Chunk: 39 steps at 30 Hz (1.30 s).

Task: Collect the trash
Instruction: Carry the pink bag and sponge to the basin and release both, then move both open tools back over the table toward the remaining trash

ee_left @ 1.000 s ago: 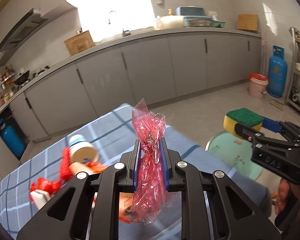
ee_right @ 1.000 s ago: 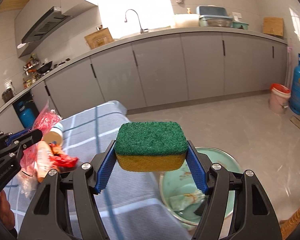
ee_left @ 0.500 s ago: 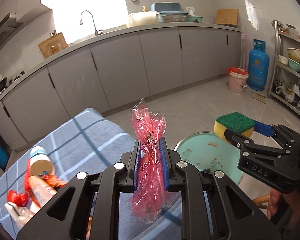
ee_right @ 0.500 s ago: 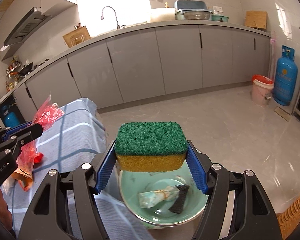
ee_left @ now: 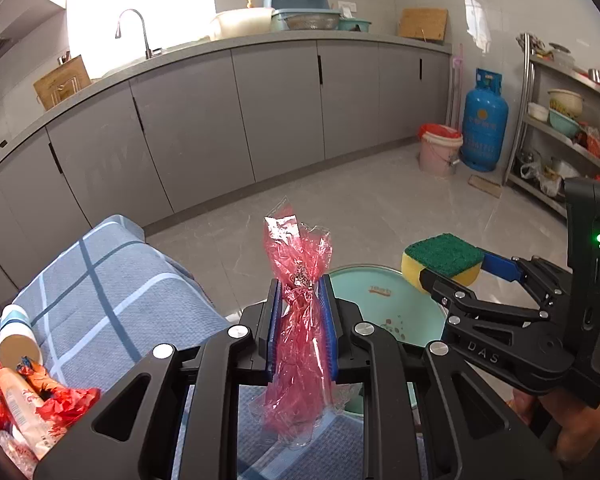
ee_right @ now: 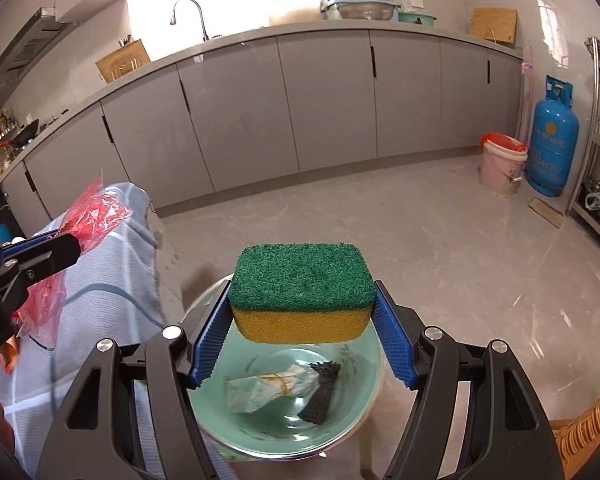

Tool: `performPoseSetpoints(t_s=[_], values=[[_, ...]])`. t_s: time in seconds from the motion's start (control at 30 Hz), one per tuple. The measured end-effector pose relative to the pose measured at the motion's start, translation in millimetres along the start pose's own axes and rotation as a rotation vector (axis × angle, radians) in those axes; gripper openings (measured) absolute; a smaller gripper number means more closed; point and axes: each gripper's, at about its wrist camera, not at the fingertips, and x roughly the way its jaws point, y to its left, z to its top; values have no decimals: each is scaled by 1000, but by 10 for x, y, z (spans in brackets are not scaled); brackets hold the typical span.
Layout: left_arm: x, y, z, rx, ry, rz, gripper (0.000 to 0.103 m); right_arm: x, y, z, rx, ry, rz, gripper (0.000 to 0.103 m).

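Tongs grip sponge (over basin)

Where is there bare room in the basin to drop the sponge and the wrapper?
The basin is bare along its near and left inner wall, below the sponge. Its middle is taken by a paper wad and a black scrap. The wrapper hangs over the cloth, beside the rim.

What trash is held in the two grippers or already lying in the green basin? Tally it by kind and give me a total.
Red plastic wrapper: 1
Green-and-yellow sponge: 1
Banded paper packet, in the basin: 1
Black scrap, in the basin: 1
Total: 4
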Motion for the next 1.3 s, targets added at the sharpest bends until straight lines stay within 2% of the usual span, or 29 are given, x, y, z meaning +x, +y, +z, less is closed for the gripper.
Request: performPoseSetpoints(t_s=[0.23,0.3,0.43,0.47,0.73,0.8,0.83,1.0,1.1,1.3], values=[[183,-104,-26,23,29,-13,24,157,-92,-12,5,22,-5,69],[204,-111,-24,26,23,-9,35,182,-134,-13,19,17,-7,75],[204,-91,-30,24,12,-4,56,217,-190,-21,36,23,-10,78],[203,-77,-21,22,10,0,58,216,-203,-23,38,21,-14,80],[157,53,-13,-9,2,11,65,100,-269,-44,81,5,-30,83],[118,108,4,-24,-4,16,71,67,-271,-47,86,0,-32,84],[79,152,18,-31,-17,36,75,48,-271,-53,87,-3,-33,84],[-49,252,85,-47,-43,87,77,-11,-242,-59,88,-6,-25,85],[-143,290,78,-48,-55,132,86,-49,-213,-48,85,-11,-24,87],[-281,345,-13,-53,-40,186,86,-152,-94,-64,75,-19,0,88]])
